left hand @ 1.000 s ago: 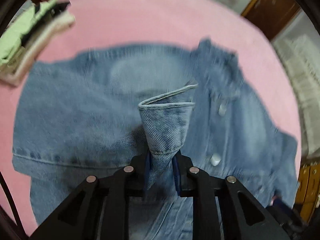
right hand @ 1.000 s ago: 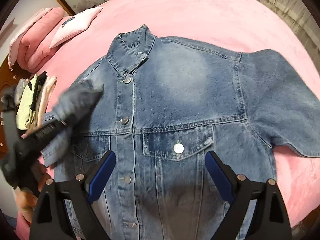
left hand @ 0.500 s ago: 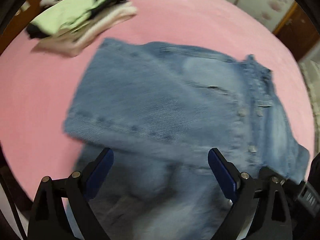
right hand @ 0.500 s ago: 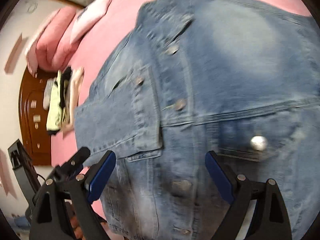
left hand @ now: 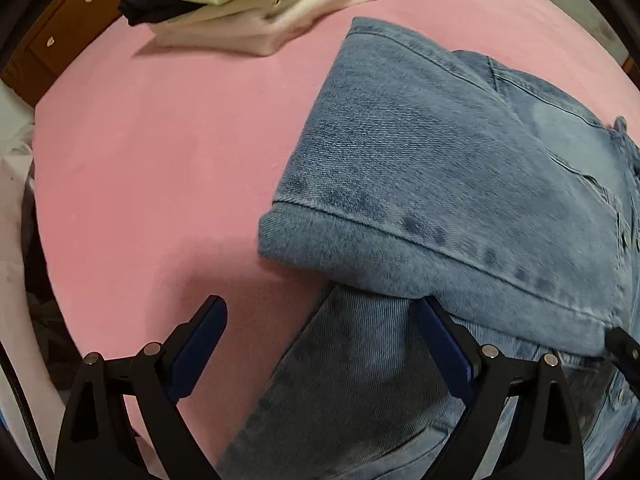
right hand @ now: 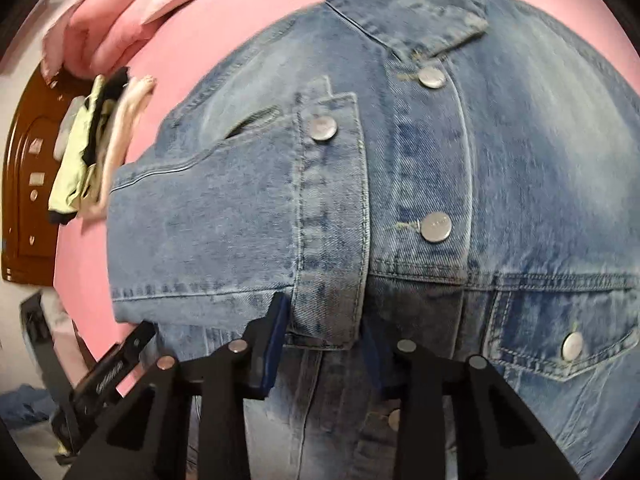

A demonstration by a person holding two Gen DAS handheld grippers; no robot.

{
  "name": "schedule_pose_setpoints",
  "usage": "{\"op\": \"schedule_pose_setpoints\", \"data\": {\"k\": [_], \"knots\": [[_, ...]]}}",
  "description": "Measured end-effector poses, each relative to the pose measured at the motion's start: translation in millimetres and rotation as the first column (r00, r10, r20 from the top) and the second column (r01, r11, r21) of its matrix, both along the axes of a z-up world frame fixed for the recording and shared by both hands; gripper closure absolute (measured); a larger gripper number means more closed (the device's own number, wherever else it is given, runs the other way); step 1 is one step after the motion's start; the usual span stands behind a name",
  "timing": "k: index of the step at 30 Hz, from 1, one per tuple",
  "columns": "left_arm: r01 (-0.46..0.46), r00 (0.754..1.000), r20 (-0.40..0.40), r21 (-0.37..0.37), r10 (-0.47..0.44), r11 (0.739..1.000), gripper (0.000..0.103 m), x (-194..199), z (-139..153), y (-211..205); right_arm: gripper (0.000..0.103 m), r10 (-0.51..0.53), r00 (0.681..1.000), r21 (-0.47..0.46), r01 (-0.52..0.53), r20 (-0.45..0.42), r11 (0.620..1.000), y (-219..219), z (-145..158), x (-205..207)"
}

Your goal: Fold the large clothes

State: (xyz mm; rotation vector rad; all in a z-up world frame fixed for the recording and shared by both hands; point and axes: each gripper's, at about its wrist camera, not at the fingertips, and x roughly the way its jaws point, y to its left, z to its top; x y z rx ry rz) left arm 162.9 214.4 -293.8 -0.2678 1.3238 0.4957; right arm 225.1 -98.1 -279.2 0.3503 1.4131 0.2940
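A blue denim jacket [right hand: 460, 184] lies front up on the pink bed, buttons closed. Its sleeve [left hand: 440, 184] is folded across the chest, with the cuff [right hand: 332, 216] next to the button placket. My left gripper [left hand: 320, 348] is open and empty, low over the jacket's side edge below the folded sleeve. My right gripper [right hand: 324, 344] has its jaws partly closed around the cuff's lower edge; whether they grip the cloth is not clear. The left gripper's body also shows in the right wrist view [right hand: 108, 372].
A stack of folded clothes [left hand: 260, 4], green, black and cream, sits at the far edge of the pink bed [left hand: 160, 168]. Pink pillows [right hand: 104, 32] lie at the head. A brown wooden headboard [right hand: 24, 200] stands behind.
The left gripper let go of the sleeve cuff, opened and drew back to the jacket's side. The right gripper moved in close to the folded cuff and narrowed its jaws around it.
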Motion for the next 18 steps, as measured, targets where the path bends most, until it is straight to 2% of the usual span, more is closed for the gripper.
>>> {"op": "schedule_pose_setpoints", "data": {"k": [3,6,7,8,13,18], "knots": [[-0.006,1.000,0.001,0.002,0.006,1.000,0.009,2,-6,3,0.074,0.011,0.999,0.008,-0.012,0.050,1.000,0,16,-2],[-0.012,1.000,-0.009,0.021,0.012,1.000,0.009,3,-9,6,0.076,0.083,0.983,-0.087,-0.070,0.163,0.994,9,44,-8],[-0.015,1.000,-0.012,0.023,0.015,1.000,0.009,2,-10,7,0.082,0.097,0.977,-0.109,-0.077,0.190,0.991,8,51,-8],[-0.017,1.000,-0.012,0.025,0.018,1.000,0.009,2,-10,9,0.096,0.110,0.968,-0.144,-0.078,0.225,0.987,8,61,-10],[-0.012,1.000,-0.009,0.031,0.012,0.999,0.009,11,-16,12,0.098,0.058,0.948,-0.146,-0.013,0.312,0.989,-22,95,-6],[-0.007,1.000,-0.009,0.054,0.008,0.998,0.009,14,-12,18,0.099,0.039,0.937,-0.245,0.051,0.347,0.968,-57,105,-5]]}}
